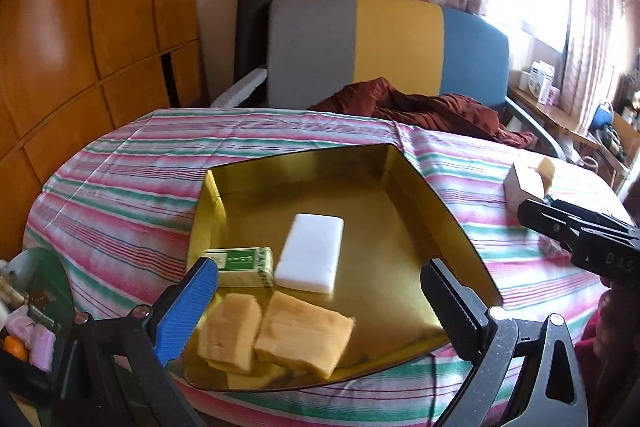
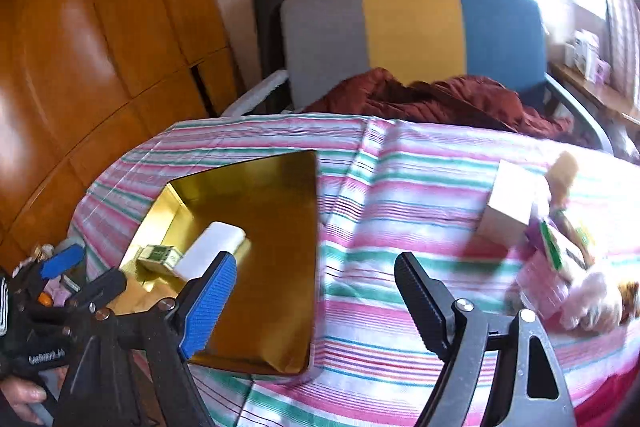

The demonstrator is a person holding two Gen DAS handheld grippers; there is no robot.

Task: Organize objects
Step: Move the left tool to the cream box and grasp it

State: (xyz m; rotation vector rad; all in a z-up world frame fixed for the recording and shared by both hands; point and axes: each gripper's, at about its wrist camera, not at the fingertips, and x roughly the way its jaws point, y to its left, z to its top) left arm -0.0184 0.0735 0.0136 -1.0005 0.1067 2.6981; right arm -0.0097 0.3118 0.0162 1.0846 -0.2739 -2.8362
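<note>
**Gold tray holds four items; both hand-held grippers empty**

The gold tray (image 1: 400, 227) sits on the striped cloth (image 1: 120, 187) covering the table. Inside it lie a white block (image 1: 311, 253), a green box (image 1: 244, 266) just beside the block's left edge, and two tan sponges (image 1: 276, 331) side by side at the near end, touching each other. The far and right parts of the tray floor are bare.

The left hand-held gripper (image 1: 320, 291) hovers over the tray's near end with its fingers wide apart, holding nothing; the blue pad (image 1: 186, 307) sits above the left sponge.

The right hand-held gripper (image 2: 316, 299) is also spread apart and empty, over the cloth just right of the tray (image 2: 272, 247). To its right a pale box (image 2: 510, 203) stands on the cloth, and near it lies a blurred heap of small packages (image 2: 560, 267), too smeared to tell apart.

Behind the table stands a chair (image 1: 396, 43) with a dark red garment (image 1: 432, 107) on its seat.
</note>
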